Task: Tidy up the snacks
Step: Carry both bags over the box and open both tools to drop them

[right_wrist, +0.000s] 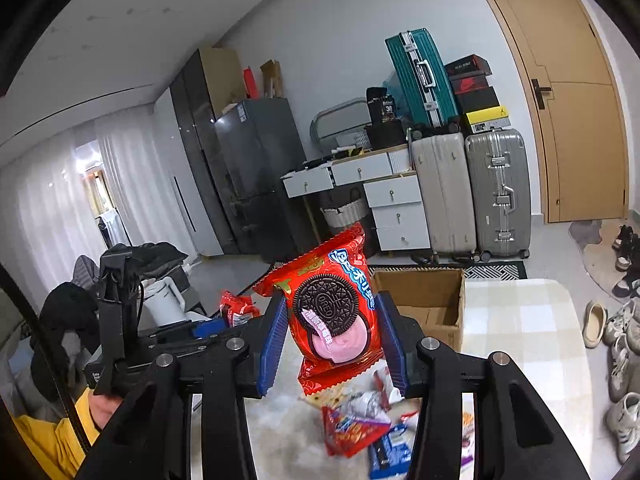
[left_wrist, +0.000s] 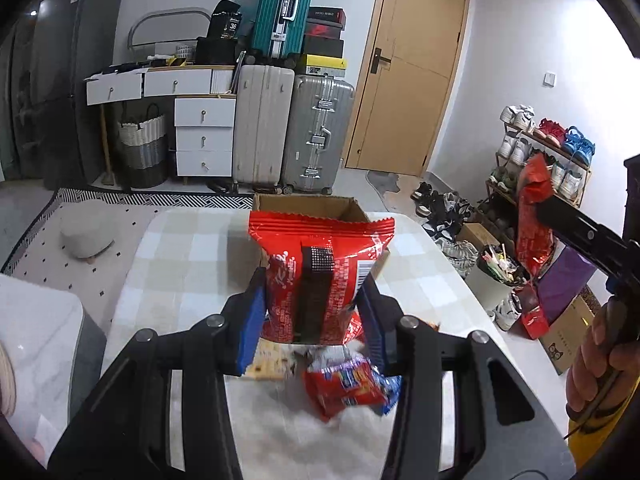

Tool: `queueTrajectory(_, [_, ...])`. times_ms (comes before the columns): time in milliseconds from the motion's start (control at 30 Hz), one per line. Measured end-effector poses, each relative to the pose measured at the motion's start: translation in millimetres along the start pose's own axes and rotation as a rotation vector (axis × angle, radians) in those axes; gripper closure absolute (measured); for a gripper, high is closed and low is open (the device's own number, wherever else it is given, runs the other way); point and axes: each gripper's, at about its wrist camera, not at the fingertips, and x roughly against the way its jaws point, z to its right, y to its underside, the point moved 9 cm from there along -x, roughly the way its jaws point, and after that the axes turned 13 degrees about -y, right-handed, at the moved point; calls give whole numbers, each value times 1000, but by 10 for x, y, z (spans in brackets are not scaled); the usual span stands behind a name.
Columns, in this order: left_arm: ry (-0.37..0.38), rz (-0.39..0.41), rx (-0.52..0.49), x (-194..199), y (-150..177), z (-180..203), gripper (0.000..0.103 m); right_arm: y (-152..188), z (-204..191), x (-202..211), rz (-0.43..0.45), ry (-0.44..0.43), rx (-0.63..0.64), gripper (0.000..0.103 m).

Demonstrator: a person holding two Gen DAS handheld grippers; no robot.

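Observation:
My left gripper (left_wrist: 314,322) is shut on a red snack packet (left_wrist: 320,276), back side facing me, held above the table in front of an open cardboard box (left_wrist: 308,204). My right gripper (right_wrist: 334,344) is shut on a red Oreo packet (right_wrist: 332,312), held above the table, left of the same box (right_wrist: 424,300). The right gripper with its packet (left_wrist: 534,216) also shows at the right of the left wrist view. The left gripper and its packet (right_wrist: 238,308) show at the left of the right wrist view. Several loose snack packets (left_wrist: 348,388) (right_wrist: 360,420) lie on the table below.
The table (left_wrist: 180,248) has a pale checked cloth (right_wrist: 520,320). Suitcases (left_wrist: 292,128), white drawers (left_wrist: 204,136) and a door (left_wrist: 408,72) stand behind. A shoe rack (left_wrist: 540,152) and a bin (left_wrist: 496,280) are on the right; shoes (right_wrist: 624,344) lie on the floor.

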Motion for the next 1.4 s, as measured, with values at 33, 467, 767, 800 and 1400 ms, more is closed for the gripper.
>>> queueTrajectory(33, [0, -2, -3, -85, -56, 48, 63, -49, 46, -67, -6, 6, -2, 58])
queueTrajectory(467, [-24, -68, -75, -1235, -492, 539, 63, -267, 870, -978, -85, 25, -46, 58])
queueTrajectory(767, [-64, -187, -101, -2443, -660, 728, 63, -148, 1615, -1613, -181, 64, -160, 58])
queueTrajectory(800, [-63, -205, -103, -2609, -650, 758, 63, -130, 1697, -1702, -195, 65, -176, 58])
queueTrajectory(1400, [-80, -390, -109, -4181, -222, 885, 62, 487, 2355, -2428, -360, 100, -270, 58])
